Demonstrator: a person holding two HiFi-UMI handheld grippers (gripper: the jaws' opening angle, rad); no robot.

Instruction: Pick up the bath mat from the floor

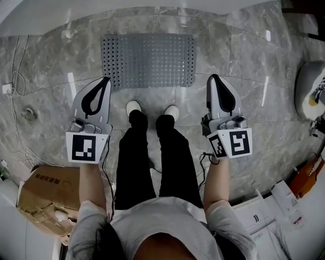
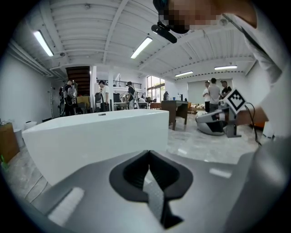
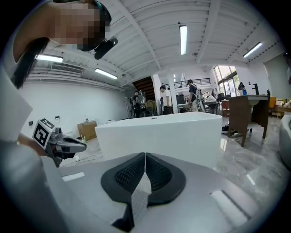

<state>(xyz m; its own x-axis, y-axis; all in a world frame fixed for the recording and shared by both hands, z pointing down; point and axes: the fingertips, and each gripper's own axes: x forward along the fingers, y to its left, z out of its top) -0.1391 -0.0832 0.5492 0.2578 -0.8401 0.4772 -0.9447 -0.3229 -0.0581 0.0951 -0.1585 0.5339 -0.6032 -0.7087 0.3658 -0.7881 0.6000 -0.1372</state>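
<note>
Black trousers [image 1: 136, 152] and two bare forearms fill the near edge of the head view, and each hand holds a gripper out over the grey marble floor [image 1: 244, 61]. The left gripper [image 1: 105, 79] has its jaws pressed together with nothing between them, and the right gripper [image 1: 213, 77] is the same: closed and empty. A cardboard box [image 1: 45, 195] sits on the floor at the person's left. Between the grippers the toes of white shoes [image 1: 133, 106] point ahead. Just beyond the toes lies the bath mat [image 1: 148, 60] – grey, dotted all over, flat on the marble, apart from both grippers. Past the mat runs the white bathtub [image 1: 101, 15], whose side fills the middle of both gripper views – people stand far behind it.
</note>
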